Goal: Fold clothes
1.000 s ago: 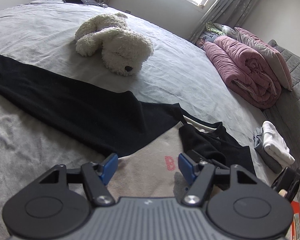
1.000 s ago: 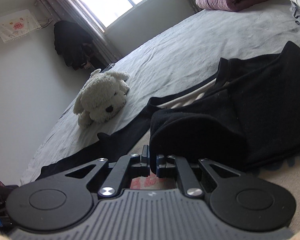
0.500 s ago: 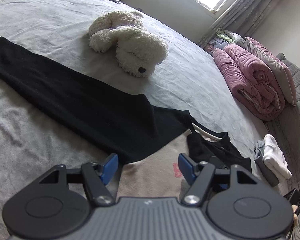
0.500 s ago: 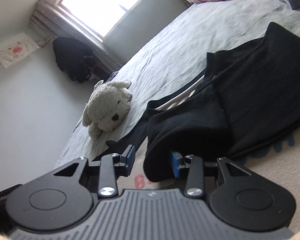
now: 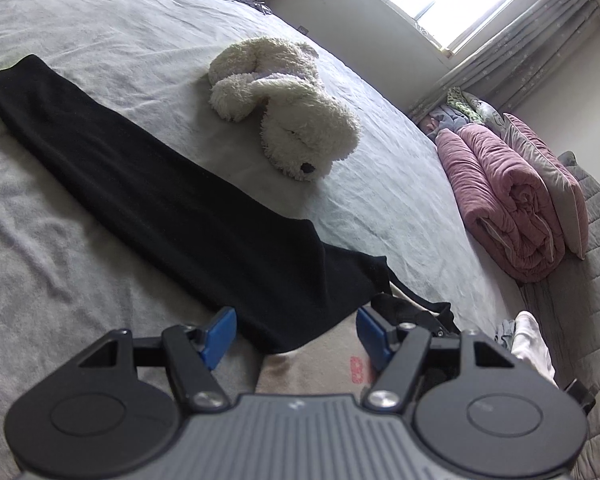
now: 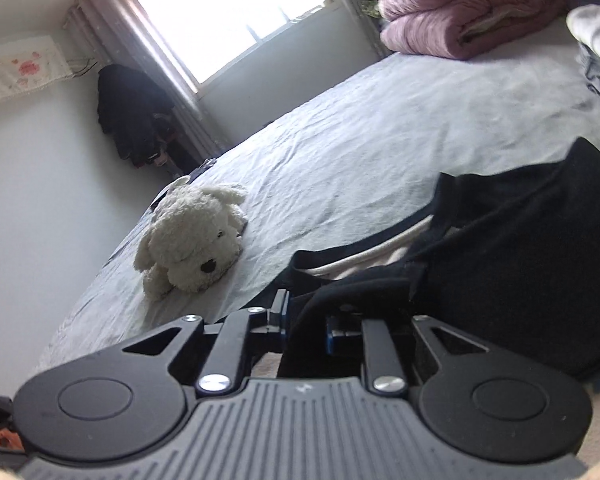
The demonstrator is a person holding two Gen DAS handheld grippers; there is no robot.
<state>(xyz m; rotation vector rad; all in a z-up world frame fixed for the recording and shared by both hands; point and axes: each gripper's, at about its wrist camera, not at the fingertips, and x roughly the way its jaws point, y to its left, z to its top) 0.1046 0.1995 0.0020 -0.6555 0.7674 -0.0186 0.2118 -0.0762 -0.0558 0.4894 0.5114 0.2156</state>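
Black fabric of the garment (image 6: 512, 264) on the bed (image 6: 360, 128) sits pinched in your right tongs (image 6: 305, 322), which have just been closing; your left tongs (image 5: 296, 336) gape empty over its sleeve (image 5: 148, 196)

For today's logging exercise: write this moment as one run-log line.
left claw: open, over black sleeve | right claw: just closing on black fabric fold | plush dog: beside, untouched

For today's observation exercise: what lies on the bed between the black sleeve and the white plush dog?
Only bare grey bedsheet. In the left wrist view, the long black sleeve lies stretched flat, the plush dog sits beyond it, and nothing rests on the strip between them.
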